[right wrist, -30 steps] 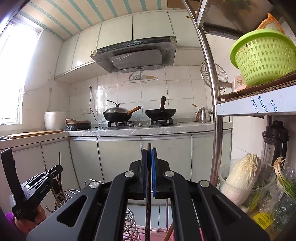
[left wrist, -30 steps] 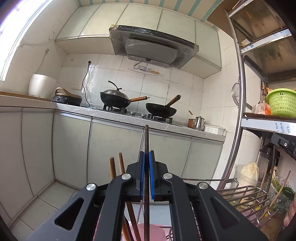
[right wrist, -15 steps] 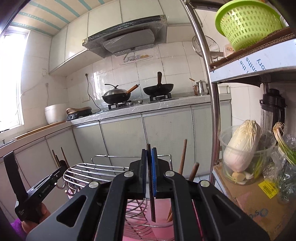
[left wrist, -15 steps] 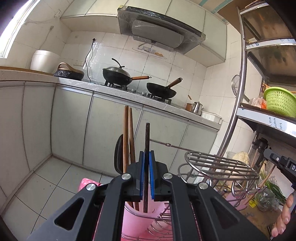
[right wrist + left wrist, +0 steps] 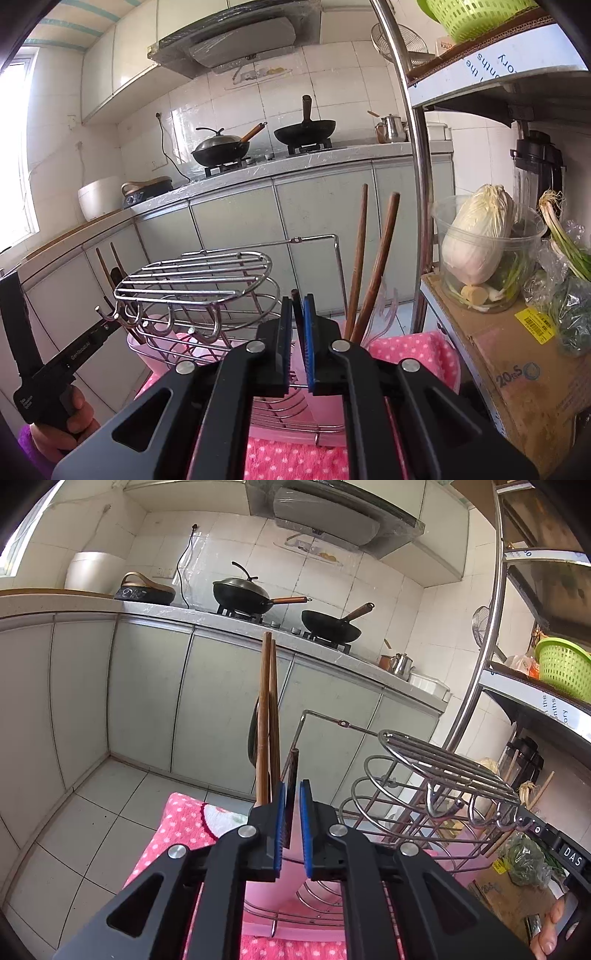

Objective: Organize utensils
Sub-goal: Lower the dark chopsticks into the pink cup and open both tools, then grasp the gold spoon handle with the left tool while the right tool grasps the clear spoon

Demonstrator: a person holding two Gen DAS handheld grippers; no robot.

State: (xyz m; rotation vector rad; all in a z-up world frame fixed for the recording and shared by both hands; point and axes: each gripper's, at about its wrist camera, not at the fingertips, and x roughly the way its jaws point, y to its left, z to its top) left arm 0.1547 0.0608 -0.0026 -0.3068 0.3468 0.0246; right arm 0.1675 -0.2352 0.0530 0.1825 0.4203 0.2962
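Black gripper [image 5: 291, 823] arms, blue pads, silver screws.

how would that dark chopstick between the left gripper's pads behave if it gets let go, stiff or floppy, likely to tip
The dark chopstick looks straight and rigid, probably wood, so likely stiff and light. It is thin and tall, so once freed it would probably lean like the brown chopsticks beside it. The left gripper shows gaps at its pads, so it may slip.

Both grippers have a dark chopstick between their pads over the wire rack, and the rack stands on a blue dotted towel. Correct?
Not quite: the towel under the wire rack is pink with white dots, as the right wrist view shows. The rest holds: the left gripper and right gripper each have a dark chopstick between their pads.
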